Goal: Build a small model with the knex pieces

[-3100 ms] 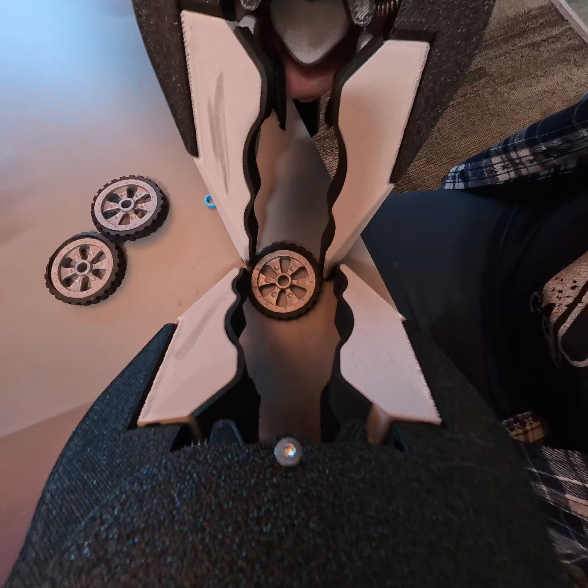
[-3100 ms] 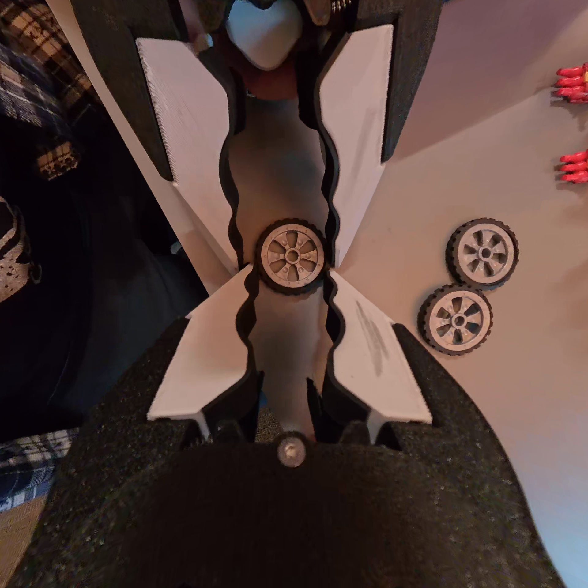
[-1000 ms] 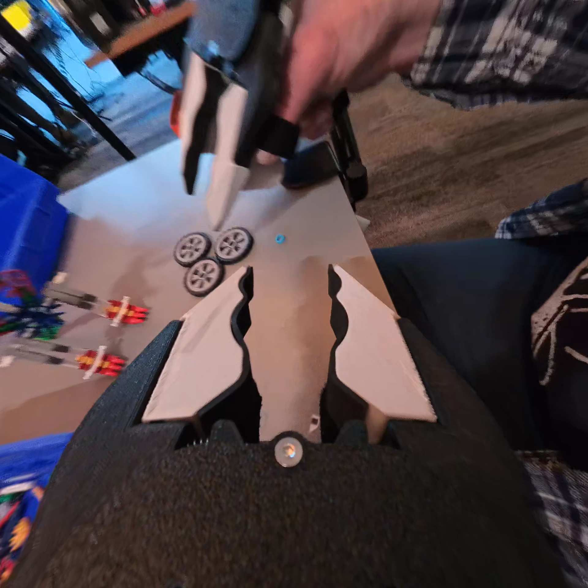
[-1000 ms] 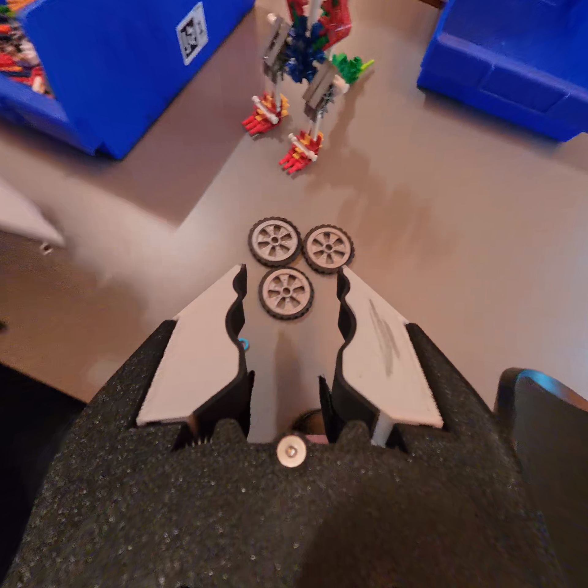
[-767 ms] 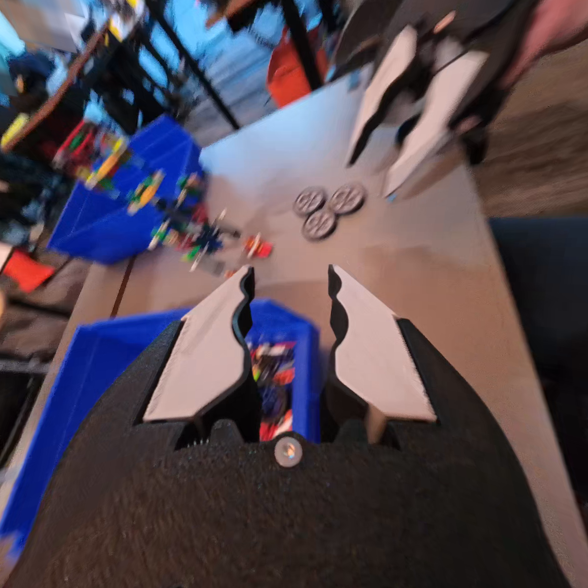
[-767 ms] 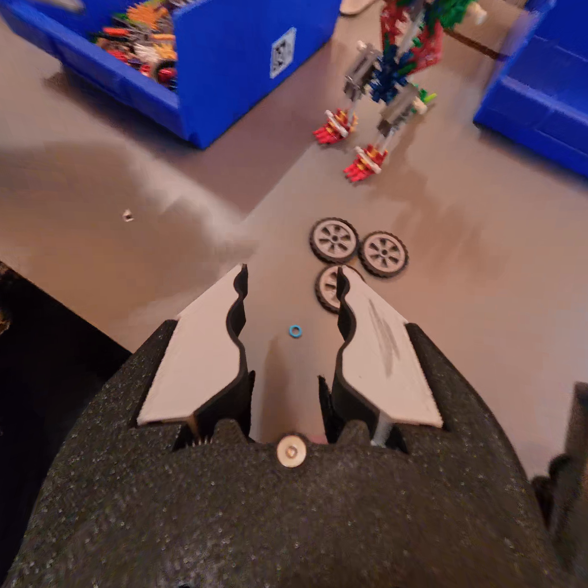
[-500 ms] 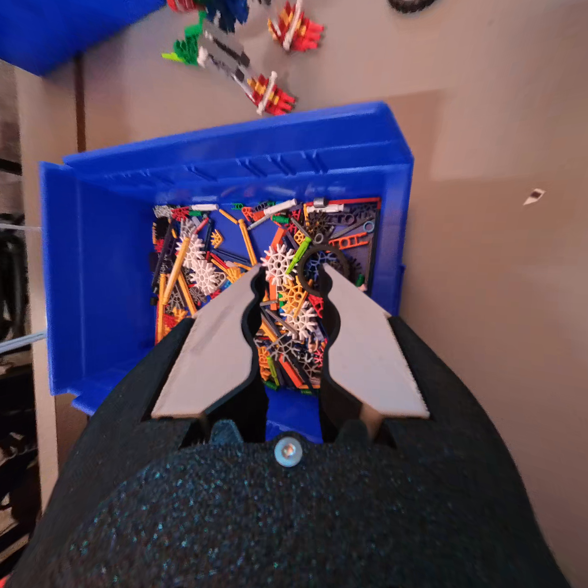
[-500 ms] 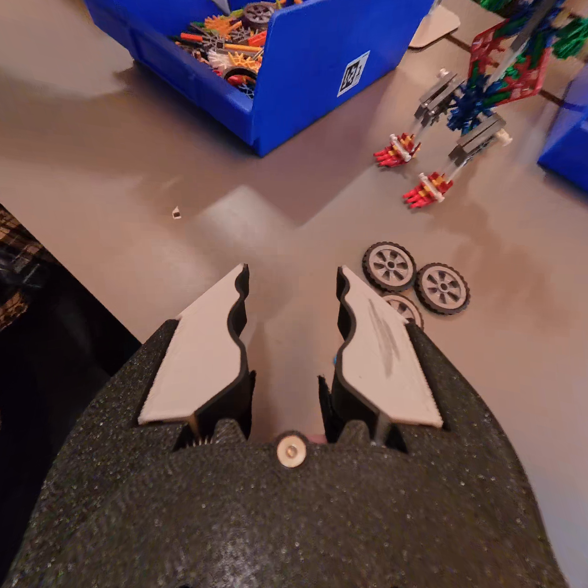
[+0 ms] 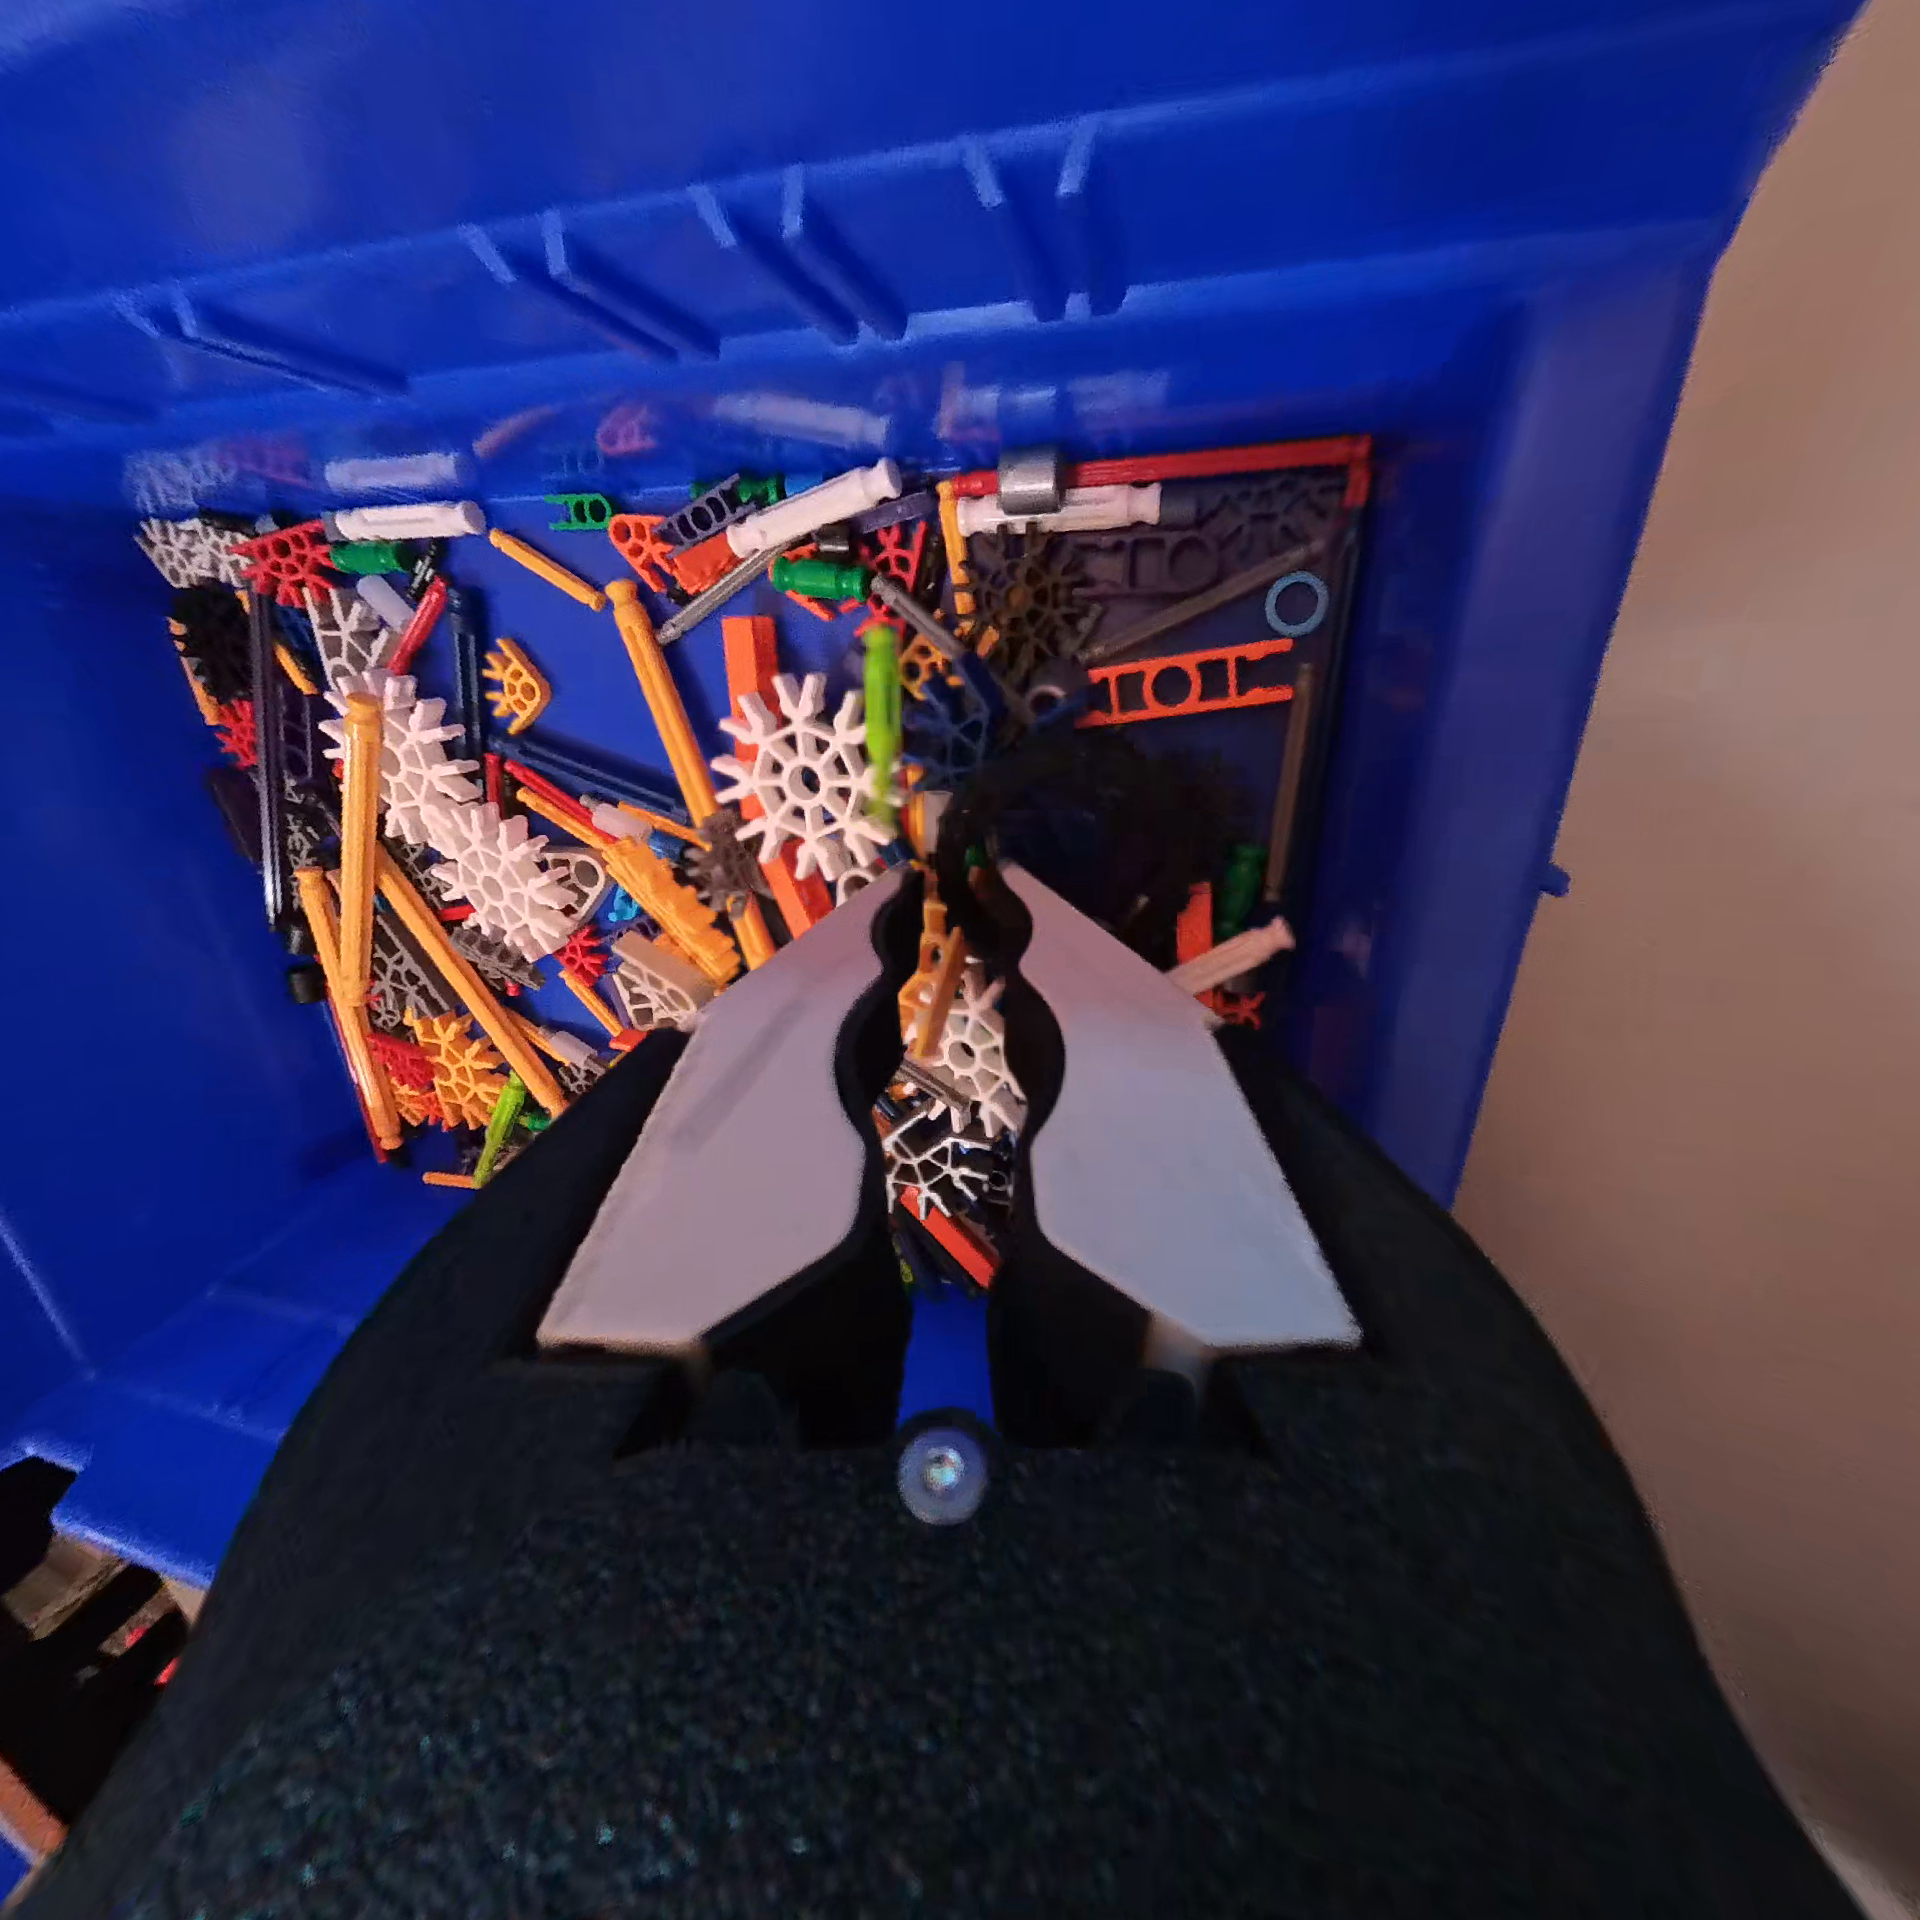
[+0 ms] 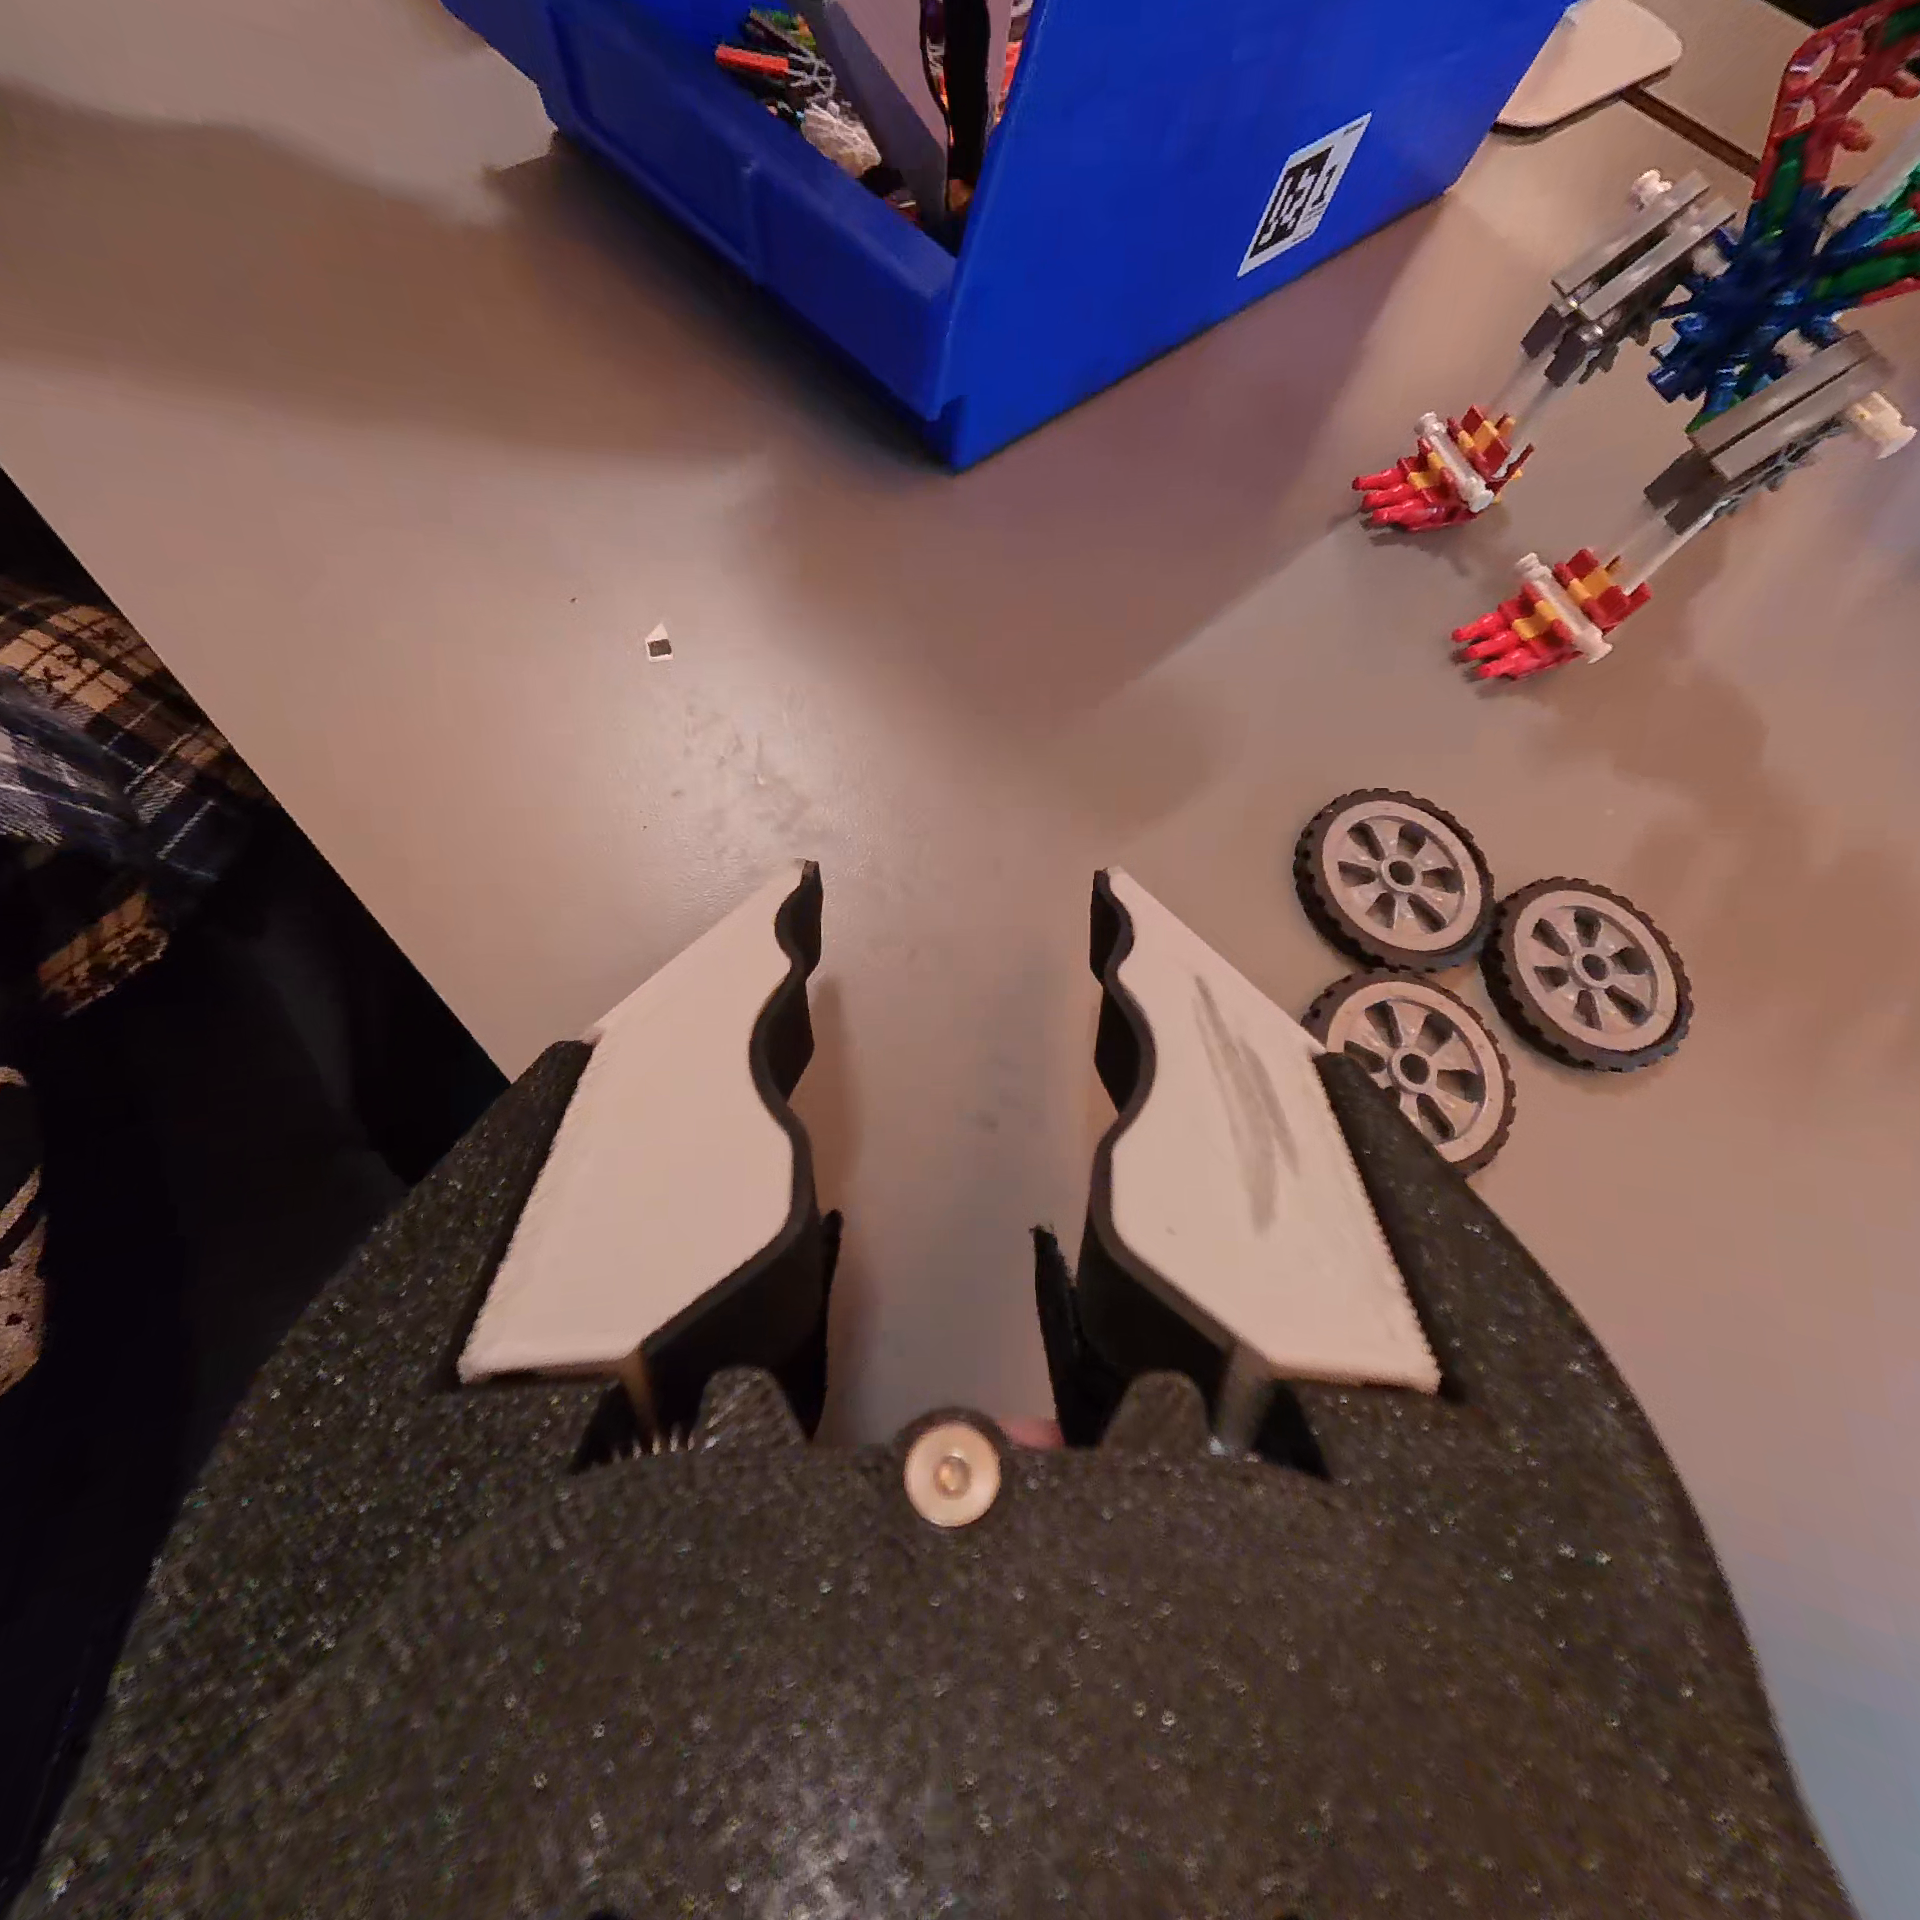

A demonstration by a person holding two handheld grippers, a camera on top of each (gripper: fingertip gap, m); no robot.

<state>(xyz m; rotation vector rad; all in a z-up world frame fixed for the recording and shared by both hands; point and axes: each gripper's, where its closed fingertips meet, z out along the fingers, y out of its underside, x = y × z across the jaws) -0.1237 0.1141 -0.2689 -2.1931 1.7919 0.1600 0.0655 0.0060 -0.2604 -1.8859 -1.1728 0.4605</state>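
Note:
My left gripper (image 9: 954,883) reaches down into a blue bin (image 9: 727,260) full of small coloured building rods and snowflake-shaped connectors. Its jaws are drawn almost together around the rim of a black tyre ring (image 9: 1101,821) that lies among the pieces. A white snowflake connector (image 9: 805,779) lies just left of the tips. My right gripper (image 10: 956,894) is open and empty, just above the bare tan table (image 10: 623,468). Three grey-hubbed wheels (image 10: 1392,883) lie flat in a cluster just right of its right finger.
In the right wrist view the blue bin (image 10: 1143,260) stands ahead, bearing a square printed tag. A built toy model (image 10: 1766,301) with red claw feet lies at the far right. The table edge and a person's plaid clothing (image 10: 83,727) are on the left. The tips of one gripper are about 20 centimetres away from the tips of the other. From either gripper's tips it is about 20 centimetres to the built toy model (image 10: 1766,301).
My left gripper has dropped deeper into the bin and its jaws have narrowed onto the black tyre ring. My right gripper has drifted slightly left, still open.

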